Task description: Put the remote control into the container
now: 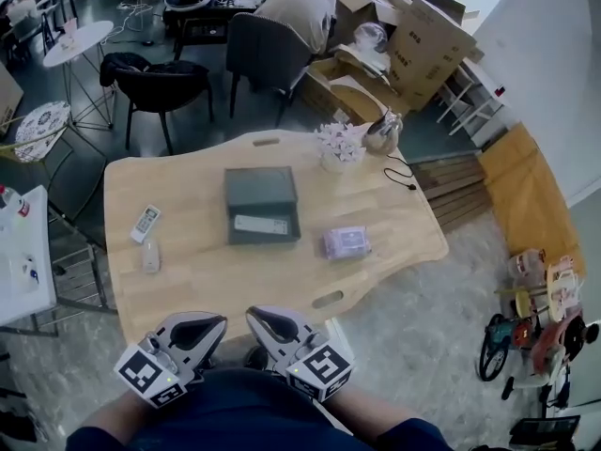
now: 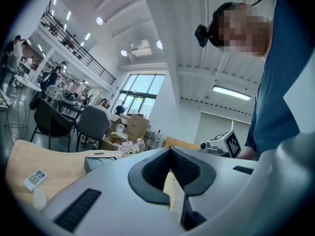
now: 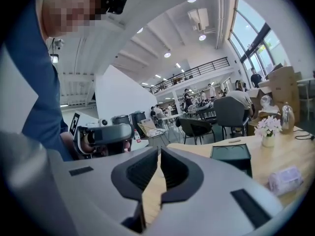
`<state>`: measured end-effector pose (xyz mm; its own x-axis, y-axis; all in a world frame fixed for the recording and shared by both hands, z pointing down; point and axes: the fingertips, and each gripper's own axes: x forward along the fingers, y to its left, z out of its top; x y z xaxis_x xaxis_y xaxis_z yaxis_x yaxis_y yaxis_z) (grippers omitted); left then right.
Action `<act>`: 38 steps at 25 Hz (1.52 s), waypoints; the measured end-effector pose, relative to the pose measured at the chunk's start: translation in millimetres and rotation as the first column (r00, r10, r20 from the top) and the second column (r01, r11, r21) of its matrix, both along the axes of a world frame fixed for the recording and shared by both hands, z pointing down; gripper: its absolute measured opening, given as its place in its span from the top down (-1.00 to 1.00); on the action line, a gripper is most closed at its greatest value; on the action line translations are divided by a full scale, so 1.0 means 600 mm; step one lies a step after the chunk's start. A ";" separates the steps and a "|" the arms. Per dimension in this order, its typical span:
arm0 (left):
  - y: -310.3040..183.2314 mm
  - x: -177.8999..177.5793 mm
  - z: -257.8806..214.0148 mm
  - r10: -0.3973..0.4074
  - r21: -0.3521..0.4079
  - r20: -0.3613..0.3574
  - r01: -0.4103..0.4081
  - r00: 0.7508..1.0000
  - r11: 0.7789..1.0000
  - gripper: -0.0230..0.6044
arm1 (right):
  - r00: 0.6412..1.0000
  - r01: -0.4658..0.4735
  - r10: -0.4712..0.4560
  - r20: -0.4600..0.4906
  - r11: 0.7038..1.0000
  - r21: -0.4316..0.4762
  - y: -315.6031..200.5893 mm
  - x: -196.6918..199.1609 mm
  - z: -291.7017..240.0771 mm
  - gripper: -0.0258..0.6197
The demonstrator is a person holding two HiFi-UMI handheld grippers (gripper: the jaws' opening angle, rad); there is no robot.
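A dark grey open container (image 1: pixel 261 191) stands in the middle of the wooden table (image 1: pixel 197 280). A white remote control (image 1: pixel 261 225) lies inside it near its front wall. A second white remote control (image 1: pixel 146 223) lies on the table at the left, also seen in the left gripper view (image 2: pixel 36 178). My left gripper (image 1: pixel 208 321) and right gripper (image 1: pixel 259 315) are held close to my body, short of the table's near edge and far from both remotes. Both are shut with nothing in them, as their own views show for the left gripper (image 2: pixel 171 151) and the right gripper (image 3: pixel 159 151).
A small white object (image 1: pixel 150 256) lies just in front of the left remote. A purple packet (image 1: pixel 346 242) sits right of the container. A vase of white flowers (image 1: pixel 340 145), a glass pot (image 1: pixel 383 132) and a black cable (image 1: pixel 404 175) are at the far right. Chairs and boxes stand beyond.
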<state>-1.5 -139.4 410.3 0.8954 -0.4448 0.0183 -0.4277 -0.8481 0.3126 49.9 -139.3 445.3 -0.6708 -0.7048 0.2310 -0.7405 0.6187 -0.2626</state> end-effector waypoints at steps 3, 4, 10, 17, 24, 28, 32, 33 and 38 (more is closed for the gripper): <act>0.011 0.004 -0.001 0.027 0.006 0.016 -0.027 0.999 1.000 0.63 | 0.999 -0.018 0.017 0.034 1.000 0.012 0.020 -0.006 -0.012 0.84; 0.015 0.005 -0.001 0.037 0.009 0.024 -0.037 0.999 0.999 0.63 | 0.999 -0.022 0.021 0.041 1.000 0.020 0.025 -0.010 -0.018 0.84; 0.039 0.006 -0.002 0.069 0.026 0.050 -0.070 0.996 0.997 0.63 | 0.997 -0.037 0.033 0.066 0.997 0.061 0.046 -0.021 -0.033 0.86; 0.063 0.003 0.001 0.101 0.043 0.092 -0.105 0.991 0.994 0.62 | 0.997 -0.018 0.012 0.071 0.996 0.085 0.063 -0.045 -0.038 0.87; 0.079 -0.012 0.001 0.109 0.027 0.090 -0.111 0.990 0.993 0.62 | 0.998 -0.011 0.006 0.062 0.996 0.083 0.077 -0.064 -0.038 0.87; 0.085 -0.016 0.001 0.114 0.036 0.092 -0.118 0.989 0.992 0.62 | 0.998 -0.010 0.005 0.058 0.996 0.090 0.084 -0.069 -0.037 0.87; 0.091 -0.018 -0.002 0.120 0.046 0.091 -0.124 0.989 0.991 0.62 | 0.998 -0.013 0.008 0.058 0.996 0.090 0.091 -0.073 -0.039 0.87; 0.093 -0.019 -0.002 0.120 0.046 0.091 -0.125 0.989 0.991 0.62 | 0.998 -0.012 0.007 0.057 0.996 0.092 0.092 -0.074 -0.038 0.87; 0.100 -0.023 -0.004 0.118 0.048 0.085 -0.122 0.989 0.991 0.62 | 0.998 -0.014 0.010 0.056 0.996 0.086 0.102 -0.078 -0.038 0.87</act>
<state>-15.2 -79.4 408.1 0.9389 -0.3363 0.0733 -0.3440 -0.9093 0.2342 3.2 -78.3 422.3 -0.6721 -0.7286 0.1318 -0.7339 0.6319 -0.2491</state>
